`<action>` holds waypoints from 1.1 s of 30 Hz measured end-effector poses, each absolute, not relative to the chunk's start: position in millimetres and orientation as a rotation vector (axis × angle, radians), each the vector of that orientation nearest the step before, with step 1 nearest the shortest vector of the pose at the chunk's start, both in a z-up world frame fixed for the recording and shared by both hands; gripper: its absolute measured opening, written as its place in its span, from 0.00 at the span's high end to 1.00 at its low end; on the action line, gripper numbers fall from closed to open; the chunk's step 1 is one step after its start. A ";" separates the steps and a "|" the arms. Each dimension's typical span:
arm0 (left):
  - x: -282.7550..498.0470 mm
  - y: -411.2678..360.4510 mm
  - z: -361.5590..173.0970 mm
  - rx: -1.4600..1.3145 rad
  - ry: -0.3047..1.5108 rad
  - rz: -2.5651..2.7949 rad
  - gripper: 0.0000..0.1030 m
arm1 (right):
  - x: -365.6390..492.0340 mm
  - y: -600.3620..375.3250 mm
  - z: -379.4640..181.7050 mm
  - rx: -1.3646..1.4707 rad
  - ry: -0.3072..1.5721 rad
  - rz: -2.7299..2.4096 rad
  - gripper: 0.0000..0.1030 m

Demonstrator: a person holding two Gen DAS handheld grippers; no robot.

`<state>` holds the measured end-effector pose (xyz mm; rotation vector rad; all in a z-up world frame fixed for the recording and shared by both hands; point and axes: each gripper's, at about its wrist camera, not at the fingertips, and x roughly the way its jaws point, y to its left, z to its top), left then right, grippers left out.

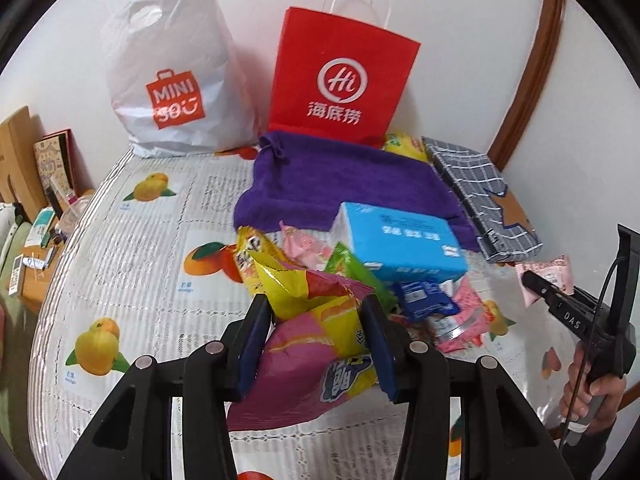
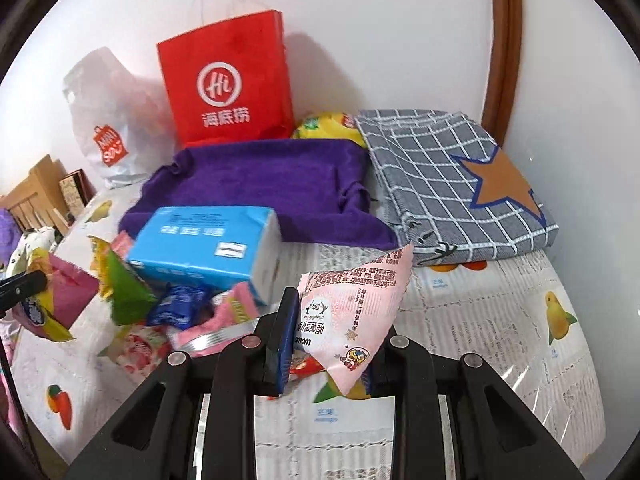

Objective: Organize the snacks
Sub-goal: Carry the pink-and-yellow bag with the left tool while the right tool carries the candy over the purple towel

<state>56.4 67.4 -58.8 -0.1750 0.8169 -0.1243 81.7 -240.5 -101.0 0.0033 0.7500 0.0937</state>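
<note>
Fruit-printed plastic cloth [image 1: 132, 248] covers the table where your snack heap lies, and that heap is the landmark for everything else. Your left gripper [image 1: 316, 320] is clamped on a crinkly yellow-and-pink snack bag [image 1: 316, 332], held just at the near edge of the heap. Your right gripper [image 2: 332, 344] pinches a pale pink printed snack packet [image 2: 352, 308], lifted clear to the right of the heap. Left in the pile are a light blue soft-pack of tissues [image 2: 208, 244] on top, a green wrapper [image 2: 128, 292], a dark blue wrapper [image 2: 180, 304] and several pink packets around them. Behind the heap lies a purple towel-cloth drawstring bag [image 2: 260, 184], and to its right a grey checked fabric bag with a brown star [image 2: 452, 176]. Further back, against the wall, stand a red paper carrier bag [image 1: 340, 76] and a white plastic shopping bag [image 1: 176, 76]. I judge the sorting barely begun: two items in hand, most of the pile untouched, nothing visibly bagged yet.
</note>
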 end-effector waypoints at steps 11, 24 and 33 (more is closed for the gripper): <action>68.5 50.5 -28.9 -0.153 0.782 -0.153 0.57 | 80.3 -219.5 -70.6 -0.004 0.702 0.163 0.74; 122.8 36.6 -0.7 -0.120 0.773 -0.178 0.57 | 138.4 -205.9 -39.6 -0.014 0.682 0.187 0.74; 165.8 35.7 3.5 -0.116 0.781 -0.180 0.57 | 182.8 -191.8 -33.6 -0.018 0.683 0.207 0.74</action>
